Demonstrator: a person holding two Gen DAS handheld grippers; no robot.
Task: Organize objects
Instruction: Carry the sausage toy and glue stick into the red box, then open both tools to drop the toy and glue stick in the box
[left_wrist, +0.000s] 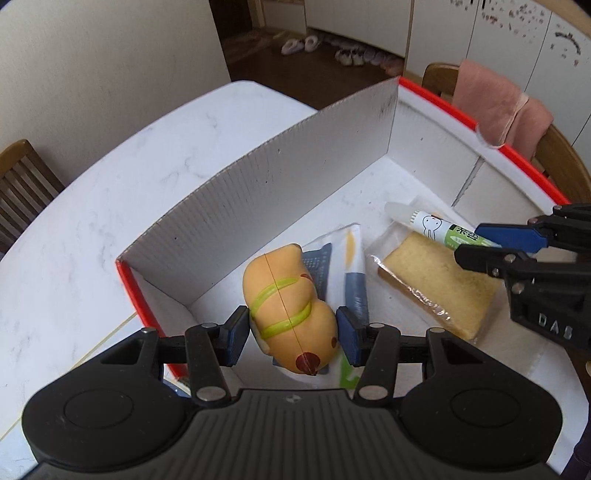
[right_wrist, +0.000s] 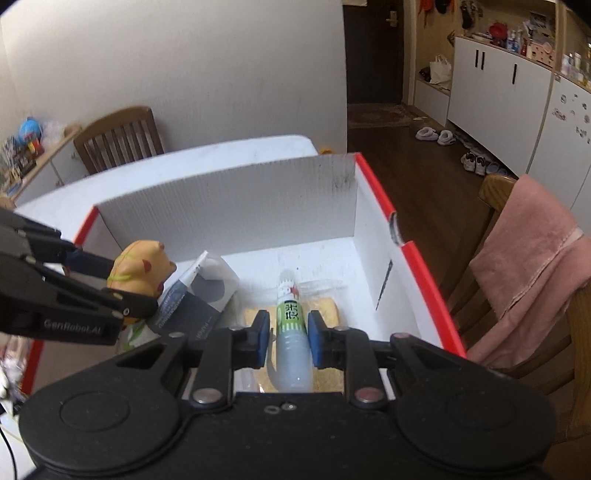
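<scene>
Left wrist view: we see the left gripper (left_wrist: 293, 332) clamped on an orange toy animal (left_wrist: 290, 314) with green stripes and brown spots, blue pads pressing both its sides. The toy hangs over the inside of a white cardboard box (left_wrist: 266, 177) with red outer edges, which sits on a white marbled table (left_wrist: 110, 155). Under the toy lies a blue-and-white packet (left_wrist: 352, 266) on the box floor. To the right of it lies a wrapped yellow sponge-like slab (left_wrist: 436, 284) in clear plastic. The right gripper (left_wrist: 476, 242) comes in from the right edge, gripping a tube with a green-and-white label (left_wrist: 432, 223), tip pointing left, above the slab. A pink towel (left_wrist: 498, 107) hangs over a wooden chair (left_wrist: 561, 158) behind the box. Right wrist view: we see the right gripper (right_wrist: 284, 338) closed on the tube (right_wrist: 290, 325), pads on both sides of its label, tube pointing away into the box (right_wrist: 229, 206). The yellow slab (right_wrist: 328, 306) lies right below the tube on the box floor. At left the left gripper (right_wrist: 122, 288) holds the orange toy (right_wrist: 142, 269) above the blue-and-white packet (right_wrist: 207, 291), which looks propped at a tilt against the box's back wall. The pink towel (right_wrist: 528, 266) drapes on the chair at right; another wooden chair (right_wrist: 118, 140) stands behind the table.
</scene>
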